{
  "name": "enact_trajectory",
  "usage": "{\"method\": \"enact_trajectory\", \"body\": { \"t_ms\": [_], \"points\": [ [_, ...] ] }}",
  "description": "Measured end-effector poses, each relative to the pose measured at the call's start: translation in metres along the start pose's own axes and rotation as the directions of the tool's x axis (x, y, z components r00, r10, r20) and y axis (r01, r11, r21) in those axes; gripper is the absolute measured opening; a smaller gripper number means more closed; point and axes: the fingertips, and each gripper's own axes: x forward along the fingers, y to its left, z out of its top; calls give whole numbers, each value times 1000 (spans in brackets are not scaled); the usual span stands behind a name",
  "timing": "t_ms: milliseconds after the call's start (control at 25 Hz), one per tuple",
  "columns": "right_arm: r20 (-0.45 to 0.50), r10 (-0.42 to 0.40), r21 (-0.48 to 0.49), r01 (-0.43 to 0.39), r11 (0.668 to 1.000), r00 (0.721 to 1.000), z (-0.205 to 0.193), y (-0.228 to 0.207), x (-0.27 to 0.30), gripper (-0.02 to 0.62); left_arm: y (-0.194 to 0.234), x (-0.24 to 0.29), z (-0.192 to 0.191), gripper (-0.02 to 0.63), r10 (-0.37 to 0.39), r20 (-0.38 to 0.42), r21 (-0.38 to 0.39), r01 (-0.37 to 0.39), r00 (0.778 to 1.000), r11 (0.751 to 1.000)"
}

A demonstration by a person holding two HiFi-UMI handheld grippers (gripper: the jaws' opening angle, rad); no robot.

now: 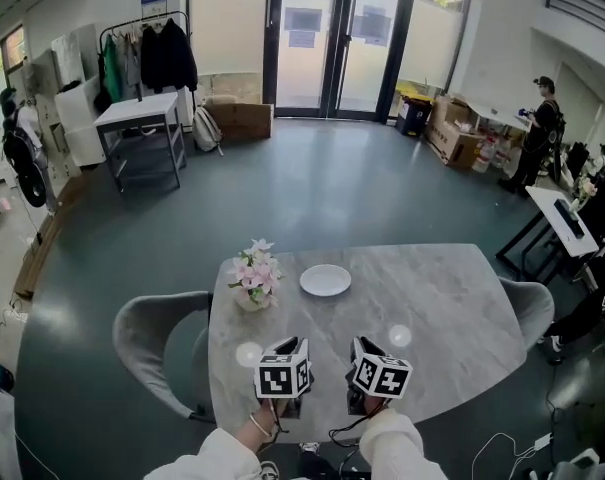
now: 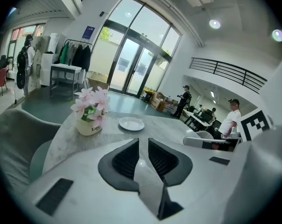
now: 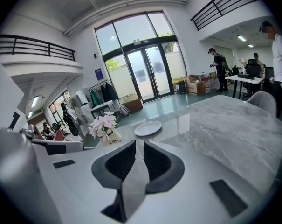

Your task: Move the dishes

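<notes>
We hold both tools low over the near edge of the grey marble-topped table (image 1: 452, 298), on our side of the small cream pot of pink flowers (image 1: 254, 286) and well apart from it. The left gripper (image 2: 143, 141) has its jaws drawn together with nothing between them, and the right gripper (image 3: 139, 143) is the same: jaws together, empty. The one dish we can see, a round white ceramic plate (image 1: 325, 280), lies flat on the table just beside the pot, to its right as we look down, and neither tool touches it.

Nothing has been picked up yet, so we judge the task to be at its start. The risks lie in the reach:
- The plate sits close to the flowers, so a left-hand approach could brush the blooms or knock the pot over.
- Its rim is thin and low on a smooth top. If the jaws come in shut or too high, they would likely push it along the marble rather than take it.
- A one-edge grip may let it tilt and slip out.
</notes>
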Motion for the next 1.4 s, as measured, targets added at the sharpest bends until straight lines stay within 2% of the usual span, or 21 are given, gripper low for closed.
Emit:
{"method": "enact_trajectory", "body": {
  "t_ms": [280,600,960,1400],
  "points": [
    [46,-1,4,1,1000,999,-29,34,-51,83,-10,-61,-17,20,-52,37,64,49,998,997],
    [49,-8,-9,9,1000,999,-64,62,-102,66,-12,-119,-45,9,-83,55,48,80,995,996],
    [48,-23,-17,24,1000,999,-82,75,-136,66,-32,-146,-64,9,-112,48,61,109,992,992],
    [77,-15,-51,19,999,997,-78,79,-155,66,-54,-151,-68,9,-126,46,107,121,991,987]
  ]
}}
